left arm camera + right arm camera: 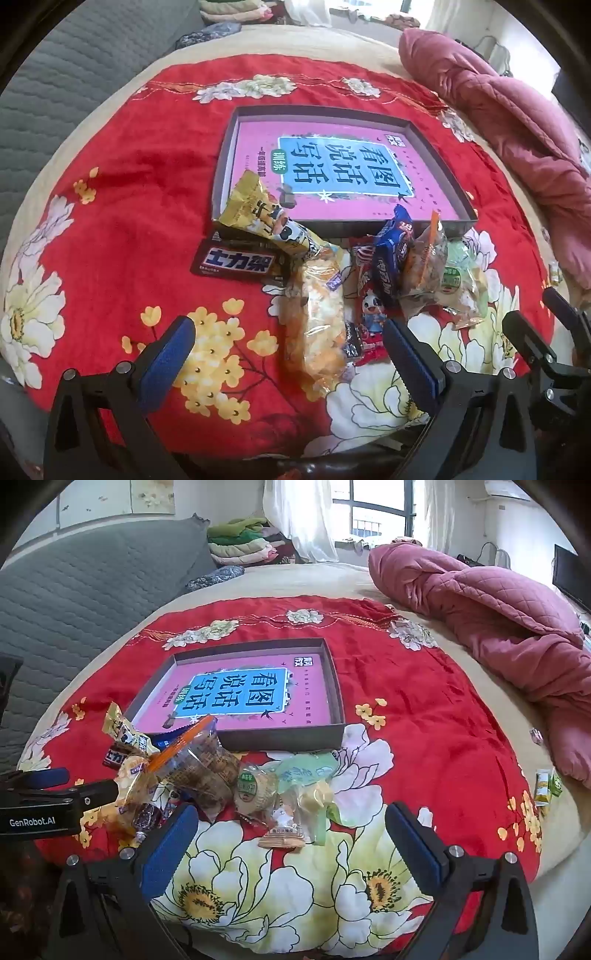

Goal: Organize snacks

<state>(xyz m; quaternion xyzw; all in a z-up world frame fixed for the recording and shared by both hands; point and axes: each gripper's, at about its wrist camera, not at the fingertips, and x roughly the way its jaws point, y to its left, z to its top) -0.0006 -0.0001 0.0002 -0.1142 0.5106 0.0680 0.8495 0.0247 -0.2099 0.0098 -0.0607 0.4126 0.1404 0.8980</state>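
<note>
A heap of wrapped snacks lies on a red floral blanket in front of a shallow grey box with a pink book in its bottom. In the heap I see a yellow packet, a black chocolate bar, a clear bag of orange puffs, a blue packet and a clear bag with an orange strip. Pale green pastries lie at the heap's right. My left gripper stands open, straddling the puff bag's near end. My right gripper is open above a small pastry packet.
A rumpled pink quilt lies along the right of the bed. A grey padded headboard rises at the left. Small yellow and green packets sit at the blanket's right edge. Folded clothes are stacked at the back.
</note>
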